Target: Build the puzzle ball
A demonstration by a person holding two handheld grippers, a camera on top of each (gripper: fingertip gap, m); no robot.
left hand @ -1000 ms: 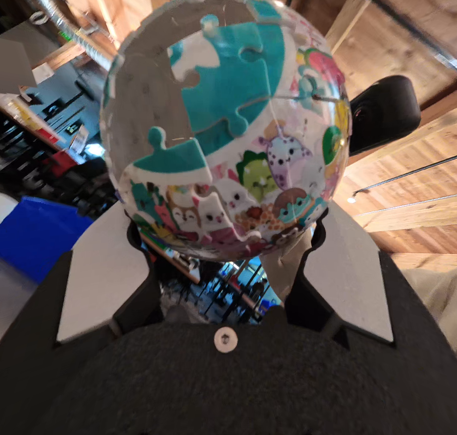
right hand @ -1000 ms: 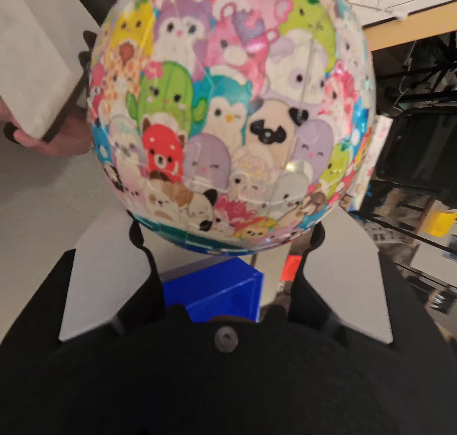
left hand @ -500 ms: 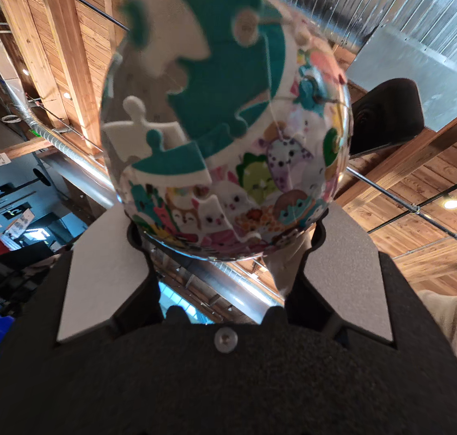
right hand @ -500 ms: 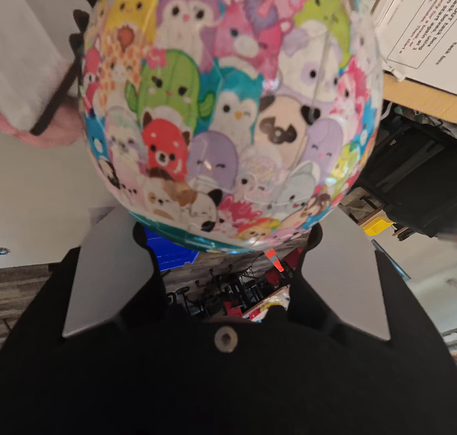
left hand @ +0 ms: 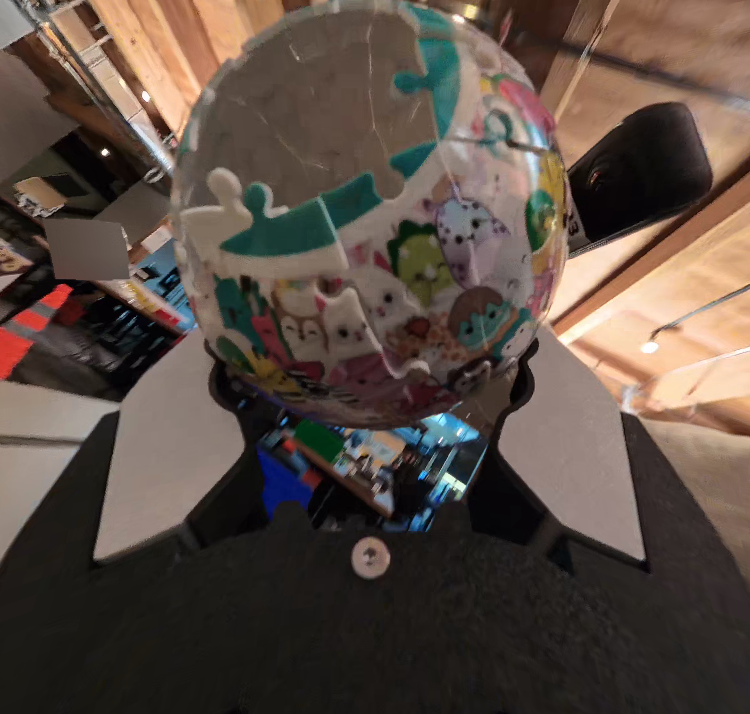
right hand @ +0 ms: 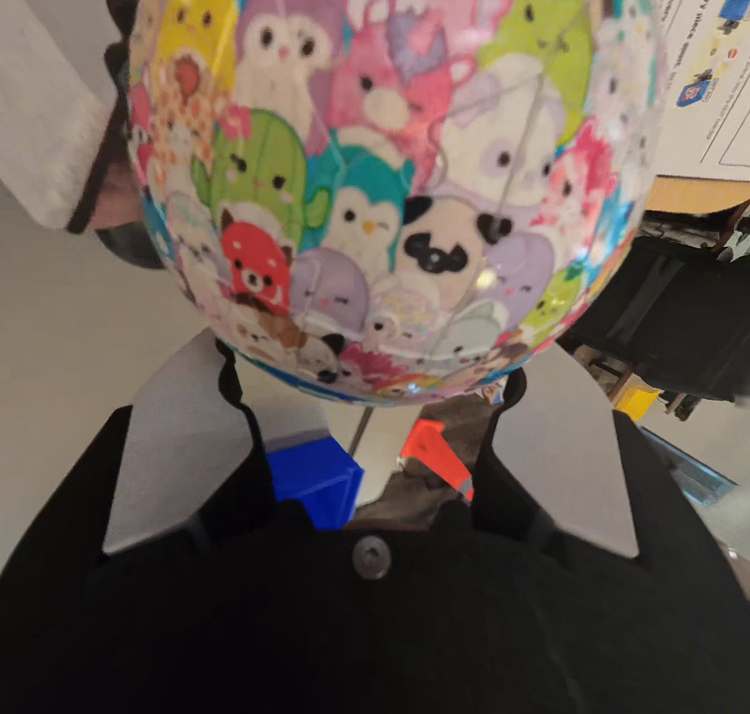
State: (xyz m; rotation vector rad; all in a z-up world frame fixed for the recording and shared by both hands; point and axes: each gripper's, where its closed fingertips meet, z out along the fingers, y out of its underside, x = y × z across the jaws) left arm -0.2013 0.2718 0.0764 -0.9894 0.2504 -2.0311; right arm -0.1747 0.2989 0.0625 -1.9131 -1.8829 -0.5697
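The puzzle ball (left hand: pixel 406 288) is a round ball covered in colourful cartoon animals. It is held up in the air between both grippers. My left gripper (left hand: pixel 369 370) is shut on its lower part, one finger on each side. From this side the ball has a large grey gap (left hand: pixel 316 118) at its upper left, edged by teal and white pieces (left hand: pixel 284 228). My right gripper (right hand: pixel 371 370) is shut on the opposite side of the ball (right hand: pixel 385 167), which is fully covered there. The right gripper's black body (left hand: pixel 637 171) shows behind the ball, and the left gripper (right hand: pixel 101 134) shows at the left of the right wrist view.
The left wrist view points upward at wooden beams (left hand: pixel 649 65) and shelving. A blue bin (right hand: pixel 316 479) and an orange cone (right hand: pixel 438 455) lie below the ball. Printed sheets (right hand: pixel 710 65) hang at the upper right, and dark chairs (right hand: pixel 669 309) stand at the right. The gap from one gripper's tips to the other's is roughly 5 cm.
Both grippers have swung with the ball, so the backgrounds shifted. The teal pieces that lay across the middle of the gap no longer show there, and the grey gap looks larger.
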